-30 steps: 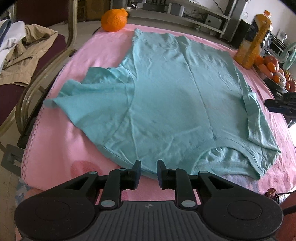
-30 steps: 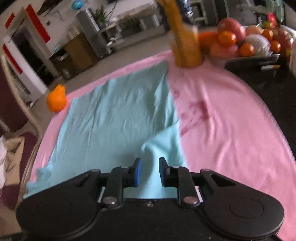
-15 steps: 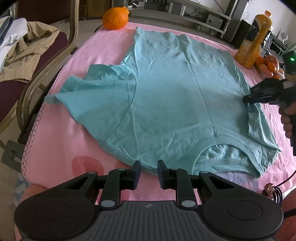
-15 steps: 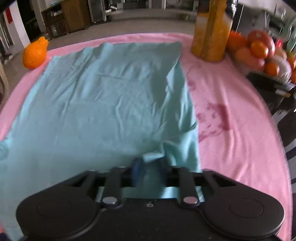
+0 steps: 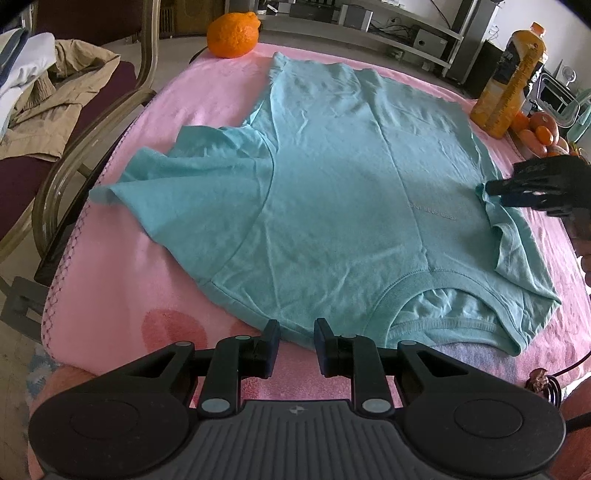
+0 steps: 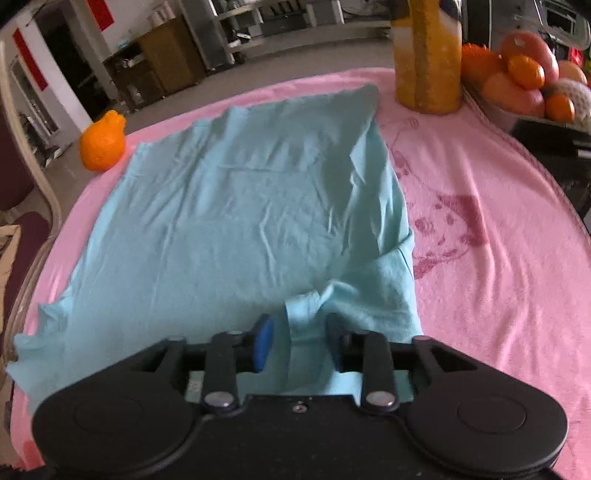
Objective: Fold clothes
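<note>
A teal T-shirt [image 5: 332, 192] lies flat on the pink blanket [image 5: 122, 295], collar nearest me in the left wrist view. Its left sleeve [image 5: 192, 173] spreads out to the left. My left gripper [image 5: 297, 332] is open and empty, hovering just in front of the shirt's shoulder edge. My right gripper [image 6: 297, 332] is open with the bunched right sleeve [image 6: 306, 314] lying between its fingers; in the left wrist view it shows at the shirt's right edge [image 5: 491, 190], touching the folded-in sleeve [image 5: 517, 240].
An orange fruit [image 5: 232, 35] sits at the blanket's far end. A juice bottle [image 5: 509, 81] and a tray of fruit [image 6: 524, 85] stand at the far right. A chair with a beige jacket [image 5: 55, 103] is to the left of the table.
My right gripper has moved in over the right sleeve and opened wider around the bunched cloth. My left gripper has stayed nearly still at the shirt's near edge.
</note>
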A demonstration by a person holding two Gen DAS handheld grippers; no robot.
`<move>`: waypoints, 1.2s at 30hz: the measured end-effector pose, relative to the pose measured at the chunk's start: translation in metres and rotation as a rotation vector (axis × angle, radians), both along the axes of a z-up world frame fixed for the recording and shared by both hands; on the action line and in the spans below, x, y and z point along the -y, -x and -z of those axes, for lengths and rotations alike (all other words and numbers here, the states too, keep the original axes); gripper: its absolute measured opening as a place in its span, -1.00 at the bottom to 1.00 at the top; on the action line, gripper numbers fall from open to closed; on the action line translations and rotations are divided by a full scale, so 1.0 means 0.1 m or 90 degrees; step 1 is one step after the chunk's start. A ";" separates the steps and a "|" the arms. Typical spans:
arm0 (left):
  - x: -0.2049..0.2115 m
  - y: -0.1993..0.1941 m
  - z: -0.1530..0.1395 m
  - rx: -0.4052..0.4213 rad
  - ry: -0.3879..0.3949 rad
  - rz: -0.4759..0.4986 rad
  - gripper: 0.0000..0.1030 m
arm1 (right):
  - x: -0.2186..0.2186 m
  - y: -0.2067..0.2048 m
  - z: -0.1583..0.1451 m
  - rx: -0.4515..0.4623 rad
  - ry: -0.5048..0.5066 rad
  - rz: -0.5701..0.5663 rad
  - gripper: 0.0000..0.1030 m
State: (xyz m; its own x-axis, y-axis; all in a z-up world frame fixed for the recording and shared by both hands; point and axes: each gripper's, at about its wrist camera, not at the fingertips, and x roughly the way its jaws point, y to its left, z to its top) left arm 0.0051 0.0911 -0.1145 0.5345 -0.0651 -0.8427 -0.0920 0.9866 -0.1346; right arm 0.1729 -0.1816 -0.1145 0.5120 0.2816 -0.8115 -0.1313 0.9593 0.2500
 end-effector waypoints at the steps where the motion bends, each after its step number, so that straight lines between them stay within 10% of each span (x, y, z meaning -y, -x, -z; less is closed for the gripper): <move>1: 0.01 0.01 -0.01 0.002 0.000 0.002 -0.58 | 0.01 0.05 -0.06 0.007 -0.003 -0.001 -0.38; 9: 0.09 0.05 -0.02 0.003 -0.009 0.015 -0.57 | -0.09 0.69 -0.23 -0.008 -0.005 -0.084 -0.46; 19: 0.13 0.13 -0.02 0.003 -0.023 0.020 -0.57 | -0.69 1.30 0.13 0.147 0.294 -0.277 -0.36; 24: 0.13 0.15 -0.03 0.008 -0.024 0.021 -0.57 | -0.71 1.32 0.14 0.181 0.341 -0.259 -0.95; 32: 0.10 0.14 -0.01 0.007 -0.012 0.015 -0.57 | 0.62 0.90 -0.31 0.087 -0.151 0.108 -0.96; 36: 0.11 0.15 -0.01 0.007 -0.014 0.017 -0.56 | 1.08 0.80 -0.20 0.036 -0.262 0.216 -0.96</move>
